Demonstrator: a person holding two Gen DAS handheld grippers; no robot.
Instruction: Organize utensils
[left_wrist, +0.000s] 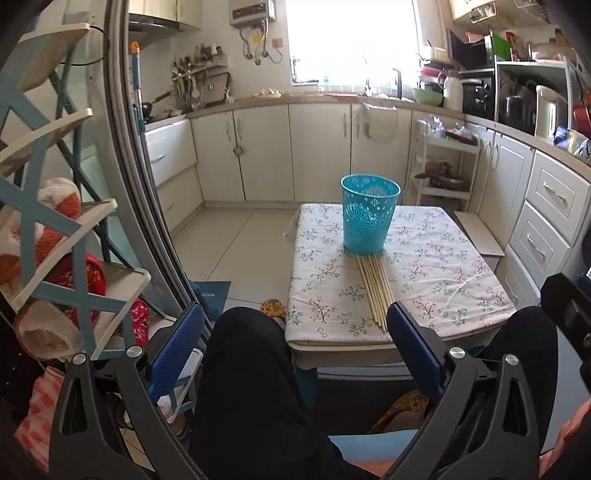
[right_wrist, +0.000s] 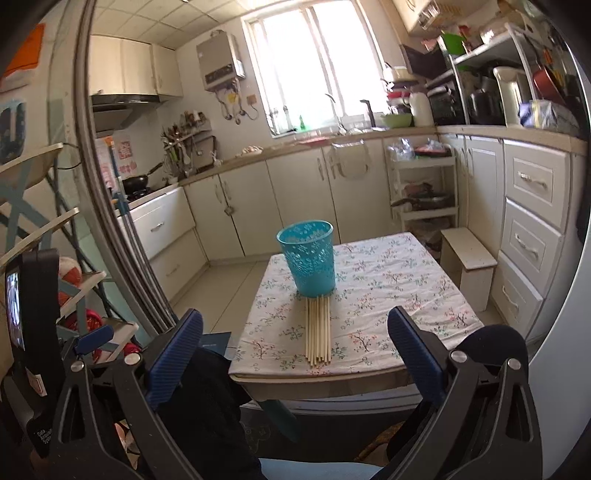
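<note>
We see a bundle of pale wooden chopsticks (left_wrist: 375, 290) lying flat and side by side on the surface (left_wrist: 443, 266), which is a low table under a white cloth printed with small flowers. Their far ends touch the base of a turquoise perforated bucket (left_wrist: 369, 214); their near ends reach almost to the surface's front edge. In the right wrist view the same chopsticks (right_wrist: 318, 332) run straight toward us from the bucket (right_wrist: 308, 258), which stands upright and, as far as we can see into it, holds nothing.

Our left hand-held gripper (left_wrist: 295, 339) hangs in front of the near edge of the surface with its blue-padded fingers spread wide, holding nothing; its right finger overlaps the near ends of the chopsticks in the view, though we cannot tell whether it touches them. Our right hand-held gripper (right_wrist: 295, 343) is likewise spread wide and empty, short of the surface (right_wrist: 388, 295).

Below both we see the person's knees in dark trousers (left_wrist: 255, 369). Left of us stands a blue-and-cream shelf rack (left_wrist: 66, 221) with folded cloths. A small white stool (right_wrist: 469, 266) sits just right of the surface. White kitchen cabinets (left_wrist: 258, 155) line the far wall under a bright window (left_wrist: 351, 40).
</note>
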